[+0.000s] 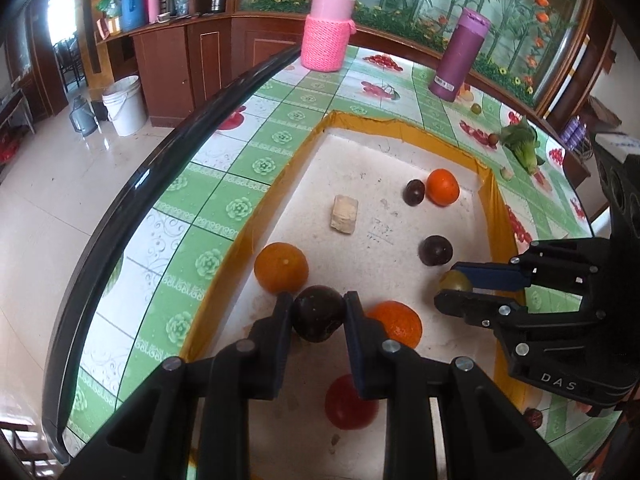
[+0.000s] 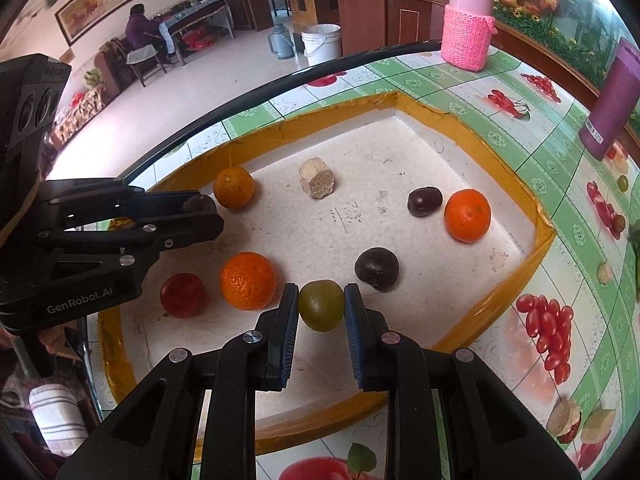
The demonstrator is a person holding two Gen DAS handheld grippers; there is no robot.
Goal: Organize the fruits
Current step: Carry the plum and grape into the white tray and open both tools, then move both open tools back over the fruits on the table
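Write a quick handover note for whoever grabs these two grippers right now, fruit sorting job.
Left gripper: shut on a dark purple fruit, low over the tray.
Right gripper: shut on a green fruit.
In the tray: three oranges, a red fruit, two more dark fruits, a beige block.
Done: both picks. Left: place them; no grouping visible yet.

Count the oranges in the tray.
3. One orange sits by the left gripper, one beside the red fruit, and one near the tray's right edge. None looks hidden.
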